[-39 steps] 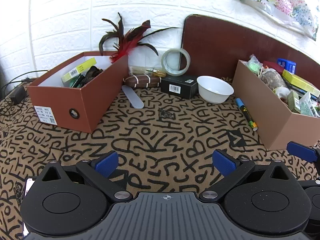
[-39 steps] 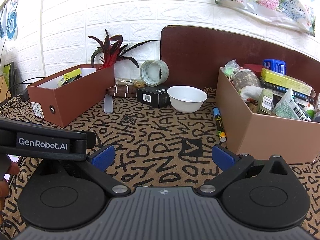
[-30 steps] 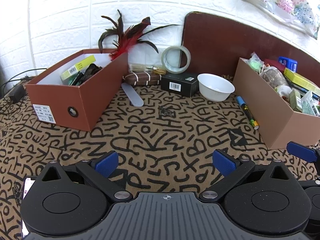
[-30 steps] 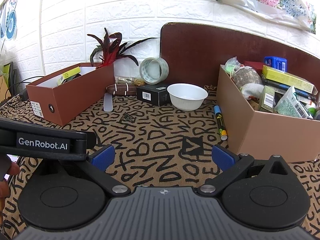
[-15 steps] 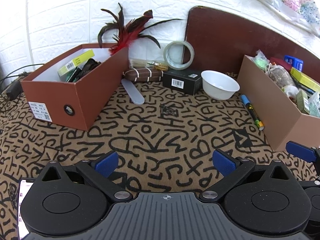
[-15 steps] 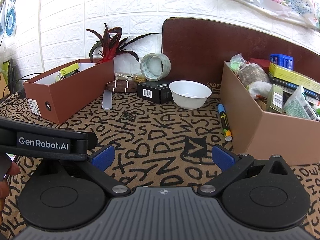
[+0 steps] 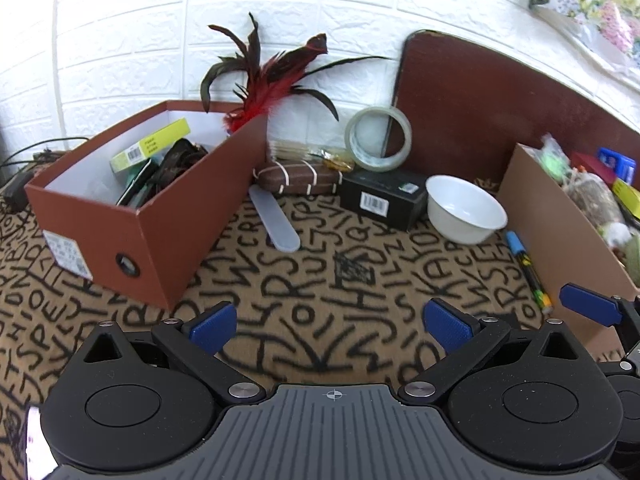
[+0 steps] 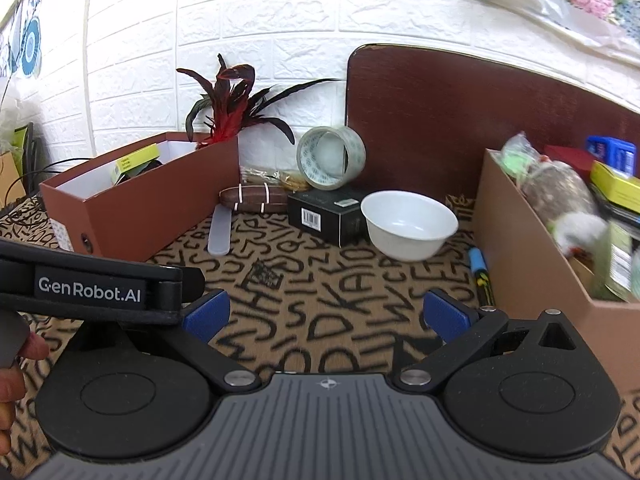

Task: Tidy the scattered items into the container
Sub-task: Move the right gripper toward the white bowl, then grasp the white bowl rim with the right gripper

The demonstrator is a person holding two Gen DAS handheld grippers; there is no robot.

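Left gripper (image 7: 328,326): jaws apart, empty, low over the lettered cloth (image 7: 320,280). Right gripper (image 8: 326,314): jaws apart, empty, alongside.

Loose items, ahead by the wall:
- flat grey strip (image 7: 275,222), long axis running away and leftward, just beside the red-brown box (image 7: 168,240); left gripper nearer.
- banded brown case (image 7: 298,176), black carton (image 7: 380,198) with tape roll (image 7: 378,144) on it, white bowl (image 7: 464,208).
- marker (image 7: 526,264), lengthwise along the tan box (image 7: 560,232) wall; right gripper likely nearer, little side room.

Mid-cloth is open for approach.
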